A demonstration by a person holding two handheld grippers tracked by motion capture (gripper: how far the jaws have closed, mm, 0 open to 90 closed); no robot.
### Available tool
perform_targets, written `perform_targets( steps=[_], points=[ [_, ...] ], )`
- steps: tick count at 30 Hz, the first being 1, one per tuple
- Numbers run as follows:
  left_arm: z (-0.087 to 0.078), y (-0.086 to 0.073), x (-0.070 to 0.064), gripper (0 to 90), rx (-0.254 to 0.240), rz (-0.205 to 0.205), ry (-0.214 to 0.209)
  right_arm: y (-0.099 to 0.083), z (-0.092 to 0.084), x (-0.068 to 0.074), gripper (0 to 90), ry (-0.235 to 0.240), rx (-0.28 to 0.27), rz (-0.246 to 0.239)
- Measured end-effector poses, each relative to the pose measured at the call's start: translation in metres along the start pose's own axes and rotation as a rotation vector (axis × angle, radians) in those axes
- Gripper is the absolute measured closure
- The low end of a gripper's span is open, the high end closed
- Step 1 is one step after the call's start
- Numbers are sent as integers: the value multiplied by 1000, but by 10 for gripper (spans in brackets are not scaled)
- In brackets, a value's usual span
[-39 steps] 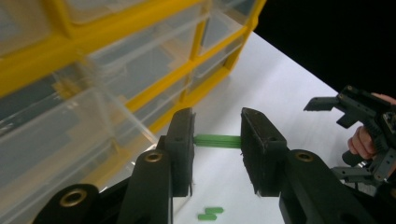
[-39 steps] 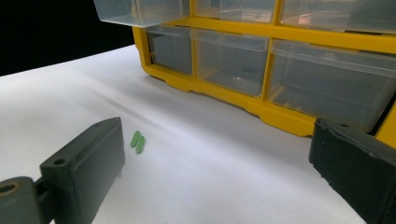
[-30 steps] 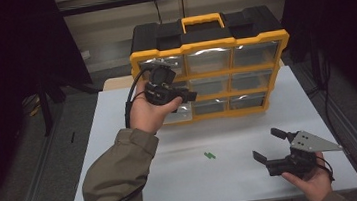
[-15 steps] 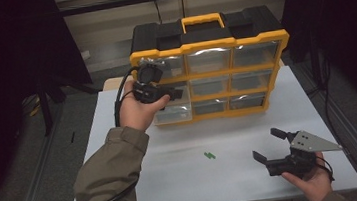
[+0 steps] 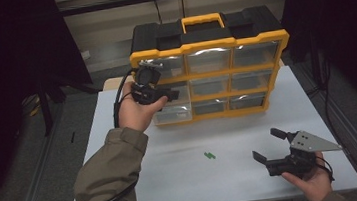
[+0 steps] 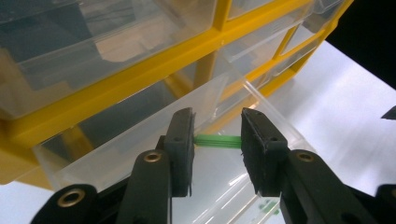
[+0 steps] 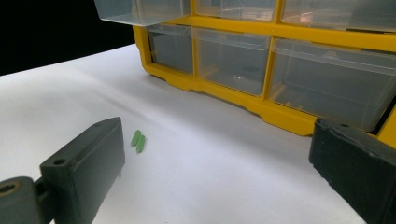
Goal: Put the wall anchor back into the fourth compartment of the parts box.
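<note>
A yellow organizer (image 5: 208, 44) with clear drawers stands at the back of the white table. Its middle-left drawer (image 6: 116, 149) is pulled out. My left gripper (image 5: 167, 96) hovers over that drawer, shut on a thin green stick (image 6: 217, 141) that spans the gap between its pads (image 6: 181, 140). Two more small green sticks (image 5: 209, 155) lie side by side on the table, and the right gripper view has these green sticks (image 7: 138, 140) just beyond its left jaw. My right gripper (image 5: 266, 144) rests near the front right edge, open and holding nothing.
The organizer's other drawers (image 7: 231, 58) are pushed in and look mostly bare. A black top with a yellow handle (image 5: 202, 21) caps the organizer. White table surface (image 5: 230, 130) spreads between the organizer and my hands. Dark floor surrounds the table.
My left hand with its gripper has shifted a little to the left, in front of the organizer's left column. The right hand has stayed still.
</note>
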State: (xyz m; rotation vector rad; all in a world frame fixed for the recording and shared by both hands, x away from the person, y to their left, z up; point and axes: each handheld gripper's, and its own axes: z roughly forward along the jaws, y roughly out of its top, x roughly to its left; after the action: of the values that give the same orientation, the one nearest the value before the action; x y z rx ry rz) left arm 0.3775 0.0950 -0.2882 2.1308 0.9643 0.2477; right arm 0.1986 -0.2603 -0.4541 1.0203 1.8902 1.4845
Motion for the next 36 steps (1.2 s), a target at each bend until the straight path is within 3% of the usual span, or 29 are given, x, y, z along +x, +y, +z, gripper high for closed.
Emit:
perform_targets(
  steps=[1, 4, 11, 14, 15, 16, 27, 36],
  points=[
    [1, 0, 0, 636, -8, -13, -3, 0, 0, 0, 34, -3, 1, 0],
    [0, -1, 0, 612, -4, 4, 6, 0, 0, 0, 34, 0, -2, -2],
    [0, 1, -3, 601, -12, -10, -21, 0, 0, 0, 34, 2, 1, 1],
    [-1, 3, -5, 593, -4, 11, -33, 0, 0, 0, 34, 2, -1, -1],
    [0, 3, -7, 592, -25, -16, -35, 0, 0, 0, 34, 3, 1, -1],
    [-1, 4, -7, 591, -10, 10, -38, 0, 0, 0, 34, 3, 0, -1],
    [-1, 10, -19, 582, -25, 34, -87, 0, 0, 0, 34, 4, 0, -1],
    [-1, 14, -27, 748, -19, 25, -124, 0, 0, 0, 34, 4, 2, -6]
  ],
)
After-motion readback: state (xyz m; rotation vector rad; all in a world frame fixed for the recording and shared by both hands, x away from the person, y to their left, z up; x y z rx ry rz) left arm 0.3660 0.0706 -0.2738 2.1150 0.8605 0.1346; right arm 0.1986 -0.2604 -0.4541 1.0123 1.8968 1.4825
